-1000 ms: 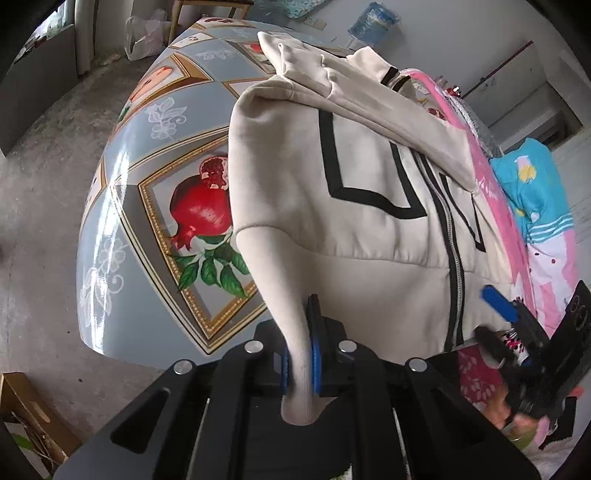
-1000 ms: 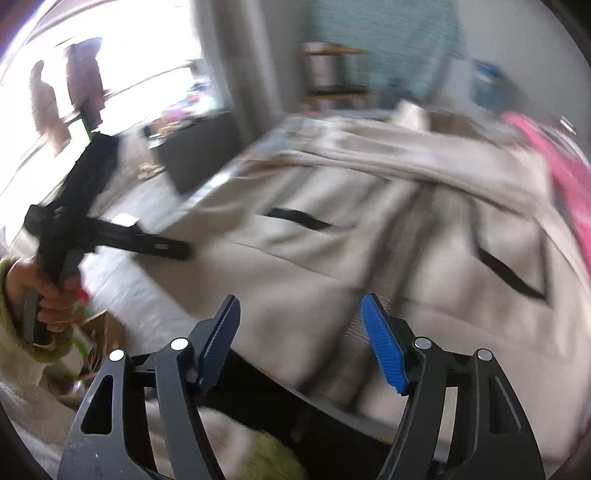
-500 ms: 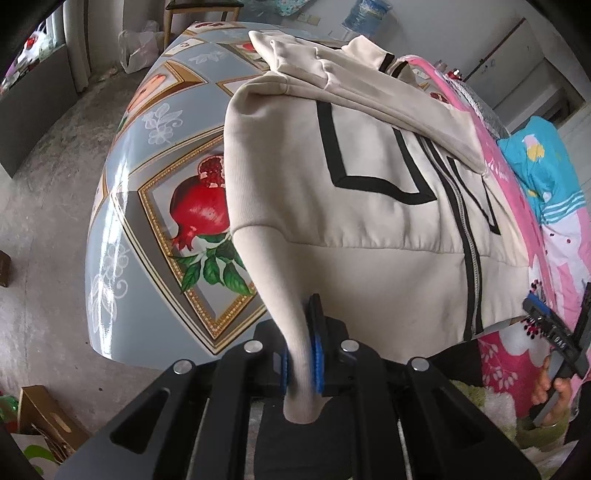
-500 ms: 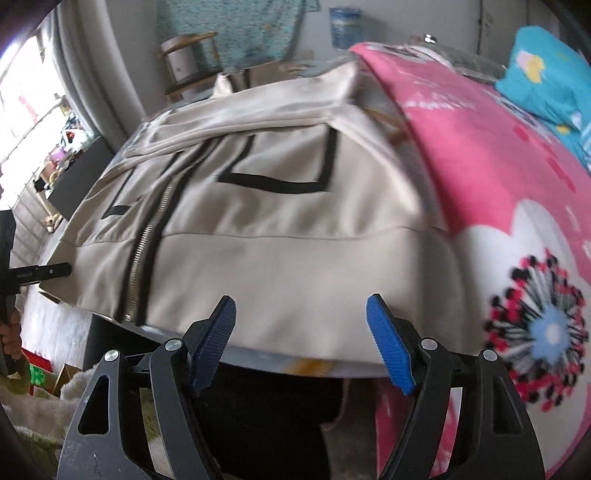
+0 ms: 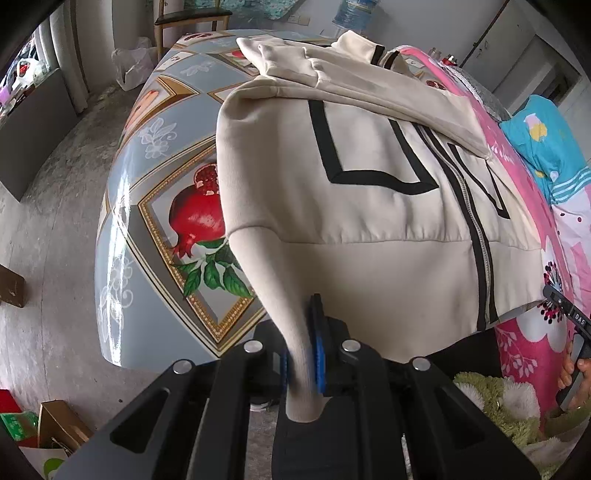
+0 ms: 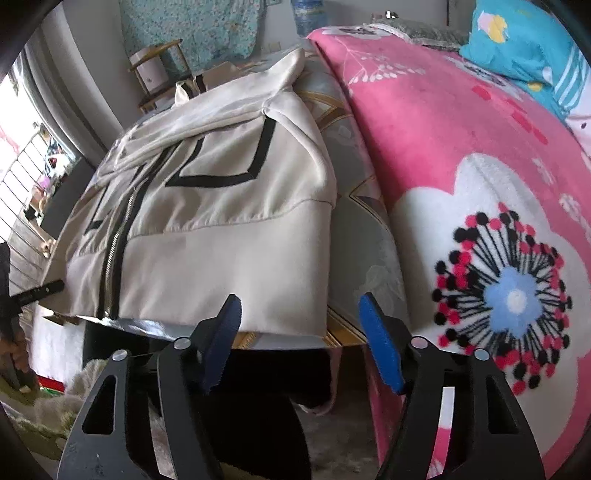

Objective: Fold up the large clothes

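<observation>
One cream zip-up jacket (image 5: 369,206) is lying across one table (image 5: 147,206) with a fruit-print cover, and one pink flowered blanket (image 6: 461,155) is lying just right of it. One blue patterned pillow (image 6: 517,48) is sitting at the far right. Two grippers are showing: the left gripper (image 5: 301,354), with its two blue pads pinching the jacket's near left corner, and the right gripper (image 6: 301,339), with its two pads standing apart over the near right corner. One wooden chair (image 5: 188,18) is standing at the far end, one white plastic bag (image 5: 131,68) is resting on the floor near it, and one brown cardboard box (image 5: 59,428) is sitting at the near left.
</observation>
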### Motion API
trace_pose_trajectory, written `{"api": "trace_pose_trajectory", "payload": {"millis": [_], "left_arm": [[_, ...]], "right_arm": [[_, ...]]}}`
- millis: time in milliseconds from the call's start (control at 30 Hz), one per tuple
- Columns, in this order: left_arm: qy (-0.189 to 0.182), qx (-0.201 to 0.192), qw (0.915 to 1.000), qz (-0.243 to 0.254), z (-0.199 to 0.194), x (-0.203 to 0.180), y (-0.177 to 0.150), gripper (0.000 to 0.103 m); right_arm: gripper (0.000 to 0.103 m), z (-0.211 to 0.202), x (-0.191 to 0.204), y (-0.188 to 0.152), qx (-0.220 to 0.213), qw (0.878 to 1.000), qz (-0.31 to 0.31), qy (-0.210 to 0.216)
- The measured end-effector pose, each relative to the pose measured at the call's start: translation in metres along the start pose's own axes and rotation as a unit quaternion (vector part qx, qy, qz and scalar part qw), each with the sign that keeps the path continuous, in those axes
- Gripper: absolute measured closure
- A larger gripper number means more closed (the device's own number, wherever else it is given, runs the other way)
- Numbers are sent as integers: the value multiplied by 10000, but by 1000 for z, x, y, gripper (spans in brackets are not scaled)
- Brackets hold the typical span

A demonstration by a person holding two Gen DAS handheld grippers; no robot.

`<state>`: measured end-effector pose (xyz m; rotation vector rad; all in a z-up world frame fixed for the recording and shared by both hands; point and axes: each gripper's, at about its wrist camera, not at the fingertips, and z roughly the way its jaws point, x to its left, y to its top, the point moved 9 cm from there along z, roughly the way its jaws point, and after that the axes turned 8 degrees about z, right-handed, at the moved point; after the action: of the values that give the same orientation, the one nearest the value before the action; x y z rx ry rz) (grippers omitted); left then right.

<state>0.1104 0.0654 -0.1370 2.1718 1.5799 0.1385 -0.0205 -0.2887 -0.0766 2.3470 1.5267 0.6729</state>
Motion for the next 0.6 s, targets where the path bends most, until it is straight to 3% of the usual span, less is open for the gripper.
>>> {"api": "trace_pose_trajectory", "payload": {"millis": [300,600], "left_arm": [[-33,-18,10000,12,0,0,-1,91],[-27,-3,10000,53,-1,-1,-1,91]], "right_arm": [[49,10,-4,3,103,9995,297,70],[69,6,-3,-14,247,9990,362,65]]}}
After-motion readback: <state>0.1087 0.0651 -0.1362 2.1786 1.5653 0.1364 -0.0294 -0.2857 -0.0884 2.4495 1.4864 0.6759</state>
